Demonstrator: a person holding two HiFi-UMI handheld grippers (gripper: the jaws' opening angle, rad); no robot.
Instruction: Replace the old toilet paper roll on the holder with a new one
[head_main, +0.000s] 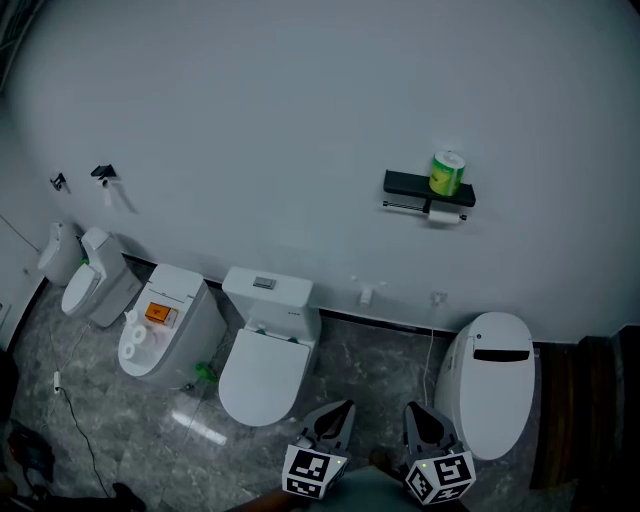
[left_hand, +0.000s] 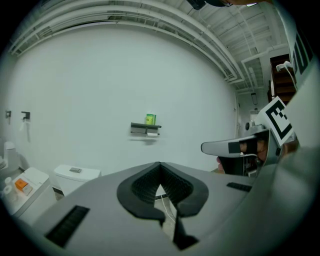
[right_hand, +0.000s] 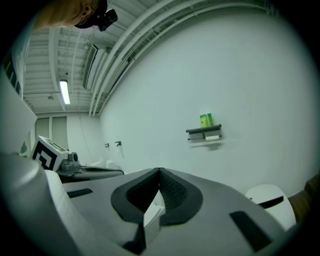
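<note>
Distance rules here: the holder (head_main: 428, 190) is on the wall, well ahead of both tools. It is nearer the right tool (head_main: 424, 415) than the left tool (head_main: 335, 412). Both tools have their jaws together on nothing. The old roll (head_main: 446, 216) hangs under the holder, its axis along the wall, and the new roll (head_main: 447, 173) stands on top. The bar's ends are too small to make out.

Sanitary-ware showroom or test bay: row of toilets (head_main: 262, 350) along bare white wall (head_main: 300, 120), paper holder (head_main: 428, 192) at 1 o'clock, stone-pattern floor (head_main: 372, 345), exposed ceiling pipes (right_hand: 125, 45).
</note>
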